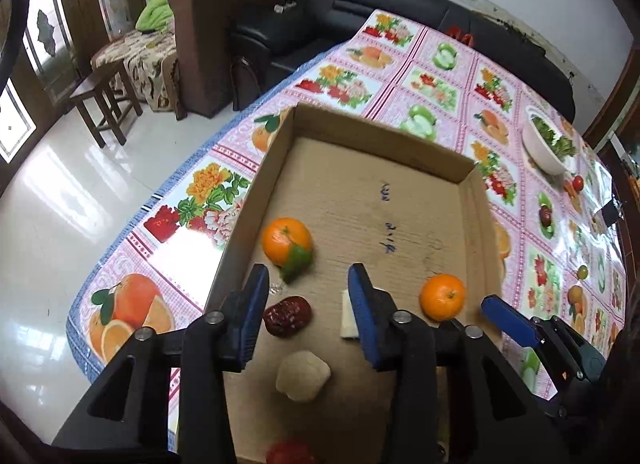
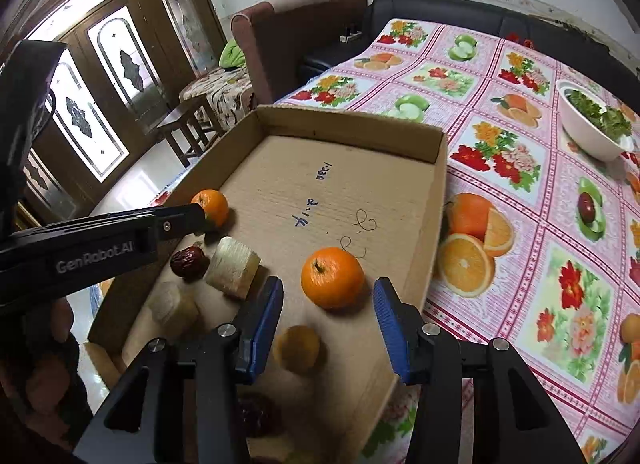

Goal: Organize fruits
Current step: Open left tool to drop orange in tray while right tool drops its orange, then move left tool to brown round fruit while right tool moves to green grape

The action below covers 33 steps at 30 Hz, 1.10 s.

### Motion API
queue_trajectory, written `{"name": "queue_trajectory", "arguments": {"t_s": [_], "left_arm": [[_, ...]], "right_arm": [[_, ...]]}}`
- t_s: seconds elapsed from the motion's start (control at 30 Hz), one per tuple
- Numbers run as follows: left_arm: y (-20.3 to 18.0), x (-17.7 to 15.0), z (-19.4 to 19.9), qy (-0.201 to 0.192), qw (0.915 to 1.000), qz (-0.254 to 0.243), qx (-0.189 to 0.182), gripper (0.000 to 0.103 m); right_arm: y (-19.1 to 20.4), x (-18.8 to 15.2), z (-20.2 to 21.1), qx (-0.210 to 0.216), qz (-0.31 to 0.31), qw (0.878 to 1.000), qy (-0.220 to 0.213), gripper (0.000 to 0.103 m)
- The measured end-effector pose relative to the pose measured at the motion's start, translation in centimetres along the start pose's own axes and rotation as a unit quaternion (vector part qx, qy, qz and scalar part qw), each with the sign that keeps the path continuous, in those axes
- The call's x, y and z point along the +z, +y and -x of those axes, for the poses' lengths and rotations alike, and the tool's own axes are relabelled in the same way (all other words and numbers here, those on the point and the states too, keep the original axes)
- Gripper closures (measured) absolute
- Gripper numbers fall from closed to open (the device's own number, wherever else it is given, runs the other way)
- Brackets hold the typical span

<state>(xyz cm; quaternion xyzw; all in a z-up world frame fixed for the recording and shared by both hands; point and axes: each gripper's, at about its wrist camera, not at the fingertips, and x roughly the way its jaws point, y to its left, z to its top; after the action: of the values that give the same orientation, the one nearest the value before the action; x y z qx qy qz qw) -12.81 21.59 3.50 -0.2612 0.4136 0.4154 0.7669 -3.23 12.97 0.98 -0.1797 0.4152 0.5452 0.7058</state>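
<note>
A shallow cardboard box (image 1: 400, 152) on the flowered tablecloth holds the fruit. In the left wrist view my left gripper (image 1: 309, 278) hangs open above a red date (image 1: 287, 315), with a leafy orange (image 1: 286, 242) just beyond and a pale peeled chunk (image 1: 303, 375) nearer. A white piece (image 1: 347, 320) is half hidden behind its right finger. My right gripper (image 2: 329, 289) is open around a second orange (image 2: 332, 278) that rests on the box floor, and its pads stand clear of the orange on both sides. A yellowish fruit (image 2: 297, 348) lies under that gripper.
A white bowl of greens (image 2: 596, 120) stands at the table's far right. A loose dark fruit (image 2: 587, 204) lies on the cloth. Sofas and a wooden stool (image 1: 106, 104) are beyond the table's left edge. A person's hand (image 2: 48, 344) holds the left gripper.
</note>
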Motion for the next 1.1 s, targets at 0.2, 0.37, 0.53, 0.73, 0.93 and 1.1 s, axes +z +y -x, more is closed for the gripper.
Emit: {"name": "queue_trajectory", "arguments": {"t_s": [0.2, 0.37, 0.53, 0.73, 0.93, 1.1], "left_arm": [[-1.1, -0.5, 2.2, -0.022, 0.9997, -0.010, -0.009, 0.061], [-2.2, -1.2, 2.7, -0.021, 0.9994, -0.012, -0.023, 0.061], [-3.6, -2.2, 2.7, -0.006, 0.9990, -0.015, -0.042, 0.061], [-5.7, -3.2, 2.9, 0.004, 0.9977, -0.034, -0.059, 0.061], [-7.9, -3.8, 3.3, 0.007, 0.9960, -0.052, -0.073, 0.061], [-9.7, -4.5, 3.5, 0.014, 0.9937, -0.068, -0.088, 0.061]], "right_arm": [[-1.2, -1.2, 3.2, 0.008, -0.019, 0.999, -0.025, 0.055], [-3.4, -2.6, 5.8, 0.005, -0.049, 0.998, -0.040, 0.055], [-6.0, -4.1, 7.6, -0.004, -0.078, 0.996, -0.050, 0.054], [-9.8, -6.5, 9.0, -0.028, -0.120, 0.991, -0.052, 0.054], [-13.4, -8.0, 10.6, -0.049, -0.156, 0.985, -0.061, 0.054], [-15.9, -9.3, 11.8, -0.064, -0.181, 0.979, -0.068, 0.054]]}}
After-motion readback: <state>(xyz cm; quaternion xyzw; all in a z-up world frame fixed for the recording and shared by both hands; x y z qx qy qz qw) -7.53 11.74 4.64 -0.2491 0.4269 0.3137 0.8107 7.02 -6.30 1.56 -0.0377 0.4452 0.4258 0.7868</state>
